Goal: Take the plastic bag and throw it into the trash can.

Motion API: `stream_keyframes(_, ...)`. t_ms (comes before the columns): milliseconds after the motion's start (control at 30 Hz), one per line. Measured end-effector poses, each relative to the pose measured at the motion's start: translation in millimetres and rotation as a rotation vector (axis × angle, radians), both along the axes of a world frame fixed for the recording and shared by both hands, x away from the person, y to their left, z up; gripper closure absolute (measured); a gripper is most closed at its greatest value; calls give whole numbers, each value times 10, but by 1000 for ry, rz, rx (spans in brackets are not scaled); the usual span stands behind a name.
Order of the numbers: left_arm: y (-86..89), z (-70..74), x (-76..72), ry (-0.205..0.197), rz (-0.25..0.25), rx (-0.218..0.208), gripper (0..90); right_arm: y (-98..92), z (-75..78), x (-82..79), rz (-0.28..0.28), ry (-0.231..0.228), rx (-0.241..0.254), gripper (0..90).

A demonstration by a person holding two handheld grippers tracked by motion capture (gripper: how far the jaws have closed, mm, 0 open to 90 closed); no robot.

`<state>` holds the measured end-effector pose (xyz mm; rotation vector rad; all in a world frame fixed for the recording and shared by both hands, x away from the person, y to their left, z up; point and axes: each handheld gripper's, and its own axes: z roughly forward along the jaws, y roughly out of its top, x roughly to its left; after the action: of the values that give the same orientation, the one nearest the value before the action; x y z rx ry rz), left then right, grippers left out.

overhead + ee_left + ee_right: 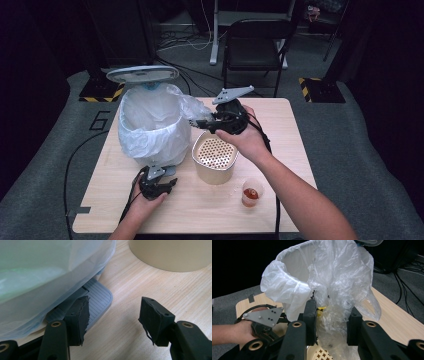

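while my left claw (159, 181) rests with one pad on the grey pedal (98, 301) of the bin (150, 125), jaws narrow and gripping nothing, my right claw (199, 122) is clamped on a crumpled clear plastic bag (337, 290) held beside the bin's lined rim, above the perforated beige container (214, 159) on the bench (285, 125).
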<state>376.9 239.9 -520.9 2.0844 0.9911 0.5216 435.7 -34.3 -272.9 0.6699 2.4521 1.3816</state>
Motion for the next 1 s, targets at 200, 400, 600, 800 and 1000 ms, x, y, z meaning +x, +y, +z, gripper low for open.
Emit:
stream_keyframes(200, -1, -1, -2, 1, 4, -3, 409, 123, 38, 30, 23, -1, 5, 690)
stream_keyframes(400, 0, 0, -1, 2, 3, -1, 409, 222, 58, 28, 36, 2, 10, 690)
stream_keyframes(600, 4, 3, 2, 3, -3, 3, 409, 304, 79, 23, 49, 2, 12, 690)
stream_keyframes(800, 4, 4, 4, -6, -2, 8, 409, 364, 100, 34, 55, 8, 24, 690)
stream_keyframes(1000, 0, 1, 5, -6, 0, -3, 409, 451, 97, 33, 66, 5, 25, 690)
